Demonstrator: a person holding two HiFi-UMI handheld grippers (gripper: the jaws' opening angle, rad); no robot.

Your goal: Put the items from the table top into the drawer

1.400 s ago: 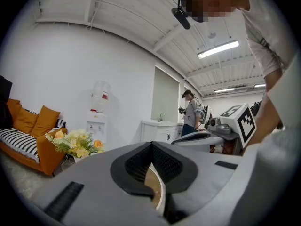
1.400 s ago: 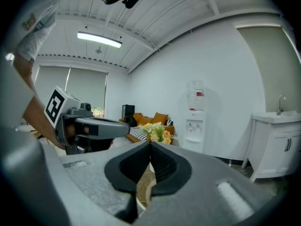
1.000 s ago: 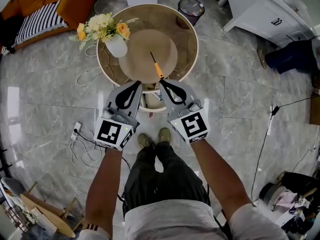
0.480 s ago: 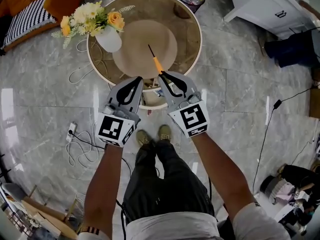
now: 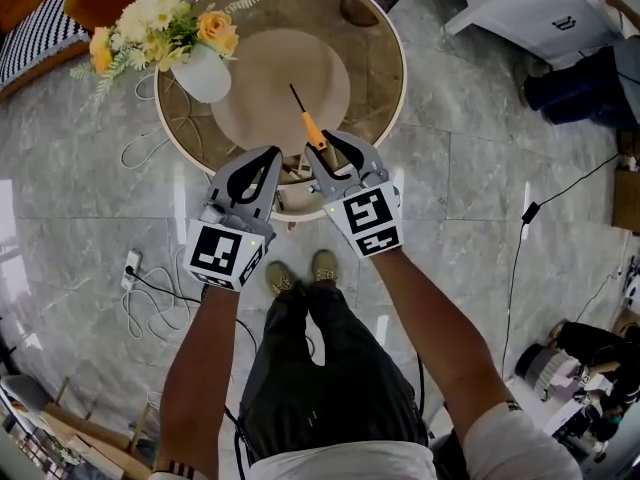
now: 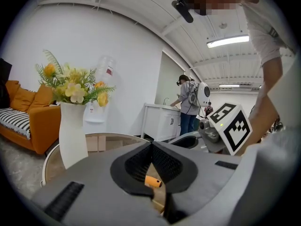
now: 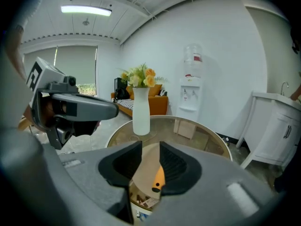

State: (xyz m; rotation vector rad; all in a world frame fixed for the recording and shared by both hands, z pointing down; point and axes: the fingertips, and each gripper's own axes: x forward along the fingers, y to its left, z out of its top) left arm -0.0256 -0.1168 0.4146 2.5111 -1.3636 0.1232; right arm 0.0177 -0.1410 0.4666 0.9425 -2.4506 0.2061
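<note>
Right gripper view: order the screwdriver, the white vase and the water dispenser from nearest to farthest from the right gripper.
1. Screwdriver: on the table, its orange handle in the gap of the right gripper, whose jaws have just been opening and do not grip it.
2. White vase: farther back on the table, slightly left.
3. Water dispenser: beyond the table, to the right.

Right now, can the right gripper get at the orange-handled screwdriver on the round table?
Probably yes. The jaws of the right gripper have just been opening; the handle end of the screwdriver shows in their gap, not gripped, and the vase stands well aside.
</note>
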